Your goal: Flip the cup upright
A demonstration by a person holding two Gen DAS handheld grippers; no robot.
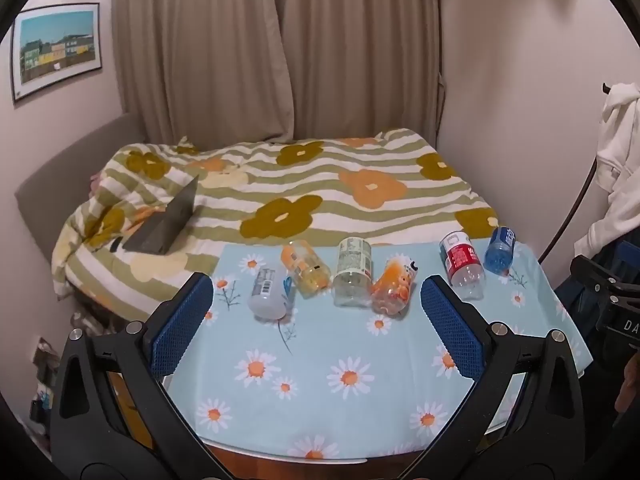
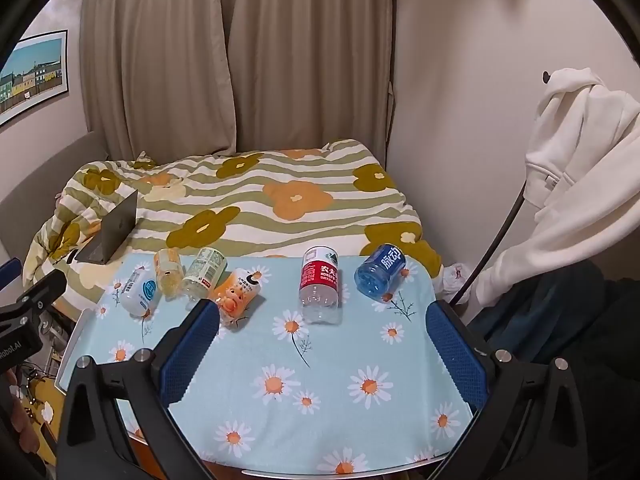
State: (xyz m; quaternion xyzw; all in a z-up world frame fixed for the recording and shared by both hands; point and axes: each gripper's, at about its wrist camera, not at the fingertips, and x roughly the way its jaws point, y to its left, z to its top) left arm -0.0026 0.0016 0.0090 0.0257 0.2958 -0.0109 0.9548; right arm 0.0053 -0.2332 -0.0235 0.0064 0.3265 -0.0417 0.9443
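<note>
Six cut-bottle cups lie on their sides across the far half of the desk (image 1: 360,408). The red-labelled cup (image 2: 319,286) lies at 12 o'clock from the right hand-held gripper (image 2: 320,334), the green-labelled cup (image 1: 352,274) at 12 o'clock from the left hand-held gripper (image 1: 316,312); both are spread, holding nothing.

I see the tabletop (image 2: 340,420) in a light blue cloth with white daisies, orange in the middle. On it lie six cups: a white one (image 2: 139,290), a yellow one (image 2: 168,270), a clear one with pale green label (image 2: 203,272), an orange one (image 2: 236,295), a clear one with red label (image 2: 319,284), a blue one (image 2: 380,270). The bed (image 2: 260,204) has green and white stripes with orange and mustard flowers. My claw pads (image 2: 188,356) are blue, the curtain (image 2: 240,52) beige.
</note>
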